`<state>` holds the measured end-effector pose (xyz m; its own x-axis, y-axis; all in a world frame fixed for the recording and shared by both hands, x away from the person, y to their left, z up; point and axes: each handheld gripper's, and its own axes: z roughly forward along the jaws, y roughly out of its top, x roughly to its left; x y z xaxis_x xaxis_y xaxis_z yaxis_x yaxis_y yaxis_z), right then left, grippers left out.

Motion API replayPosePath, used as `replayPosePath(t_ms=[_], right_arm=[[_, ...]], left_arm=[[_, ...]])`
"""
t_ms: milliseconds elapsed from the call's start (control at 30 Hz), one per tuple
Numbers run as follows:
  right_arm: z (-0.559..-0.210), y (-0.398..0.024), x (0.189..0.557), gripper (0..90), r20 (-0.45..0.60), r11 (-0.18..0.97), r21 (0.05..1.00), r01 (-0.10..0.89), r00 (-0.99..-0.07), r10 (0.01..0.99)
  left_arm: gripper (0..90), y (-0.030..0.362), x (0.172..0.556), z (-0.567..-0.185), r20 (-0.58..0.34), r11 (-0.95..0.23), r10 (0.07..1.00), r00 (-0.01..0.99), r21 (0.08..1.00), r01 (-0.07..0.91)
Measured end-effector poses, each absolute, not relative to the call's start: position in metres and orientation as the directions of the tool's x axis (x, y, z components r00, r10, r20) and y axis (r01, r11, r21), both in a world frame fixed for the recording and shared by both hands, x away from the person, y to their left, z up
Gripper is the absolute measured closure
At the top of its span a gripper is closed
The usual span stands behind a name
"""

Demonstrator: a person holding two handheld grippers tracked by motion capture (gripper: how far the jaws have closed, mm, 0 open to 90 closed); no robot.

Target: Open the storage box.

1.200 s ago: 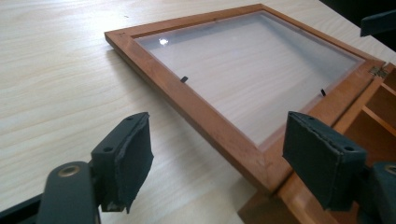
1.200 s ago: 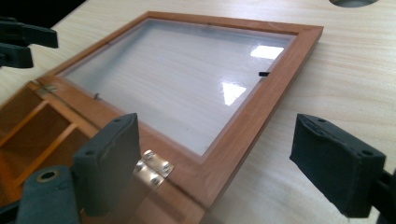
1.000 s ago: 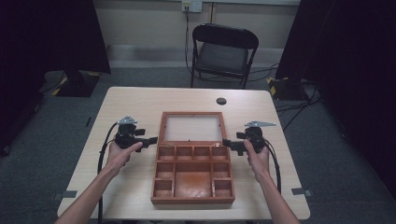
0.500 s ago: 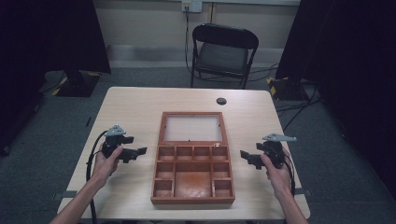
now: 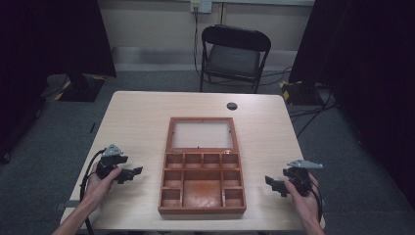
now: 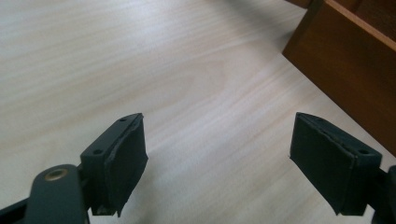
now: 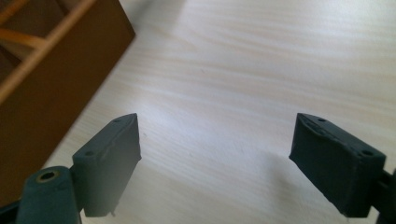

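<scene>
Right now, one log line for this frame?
left gripper: open, empty, left of box | right gripper: open, empty, right of box | wooden box: lid open, compartments look empty

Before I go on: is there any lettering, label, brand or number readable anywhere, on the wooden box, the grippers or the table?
None can be read.
Wooden compartment box: plain wood, no lettering.
Left gripper and right gripper: black jaws bear no marks.
Table: bare wood grain, no label.
Wall socket plate behind the chair: too small to tell.
</scene>
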<state>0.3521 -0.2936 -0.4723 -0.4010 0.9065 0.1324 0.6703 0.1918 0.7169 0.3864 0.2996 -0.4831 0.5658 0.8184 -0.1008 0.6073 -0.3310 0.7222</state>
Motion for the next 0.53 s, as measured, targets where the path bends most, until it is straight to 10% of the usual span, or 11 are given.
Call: replayPosePath(t_ms=[533], right_arm=[[-0.501,-0.286,0.356,0.4,-0.011,0.277,0.713,0.644,-0.385,0.923]], left_arm=[[7.5,0.293,0.383,-0.502,-0.002,-0.364,0.846,0.533,0.729,0.581]])
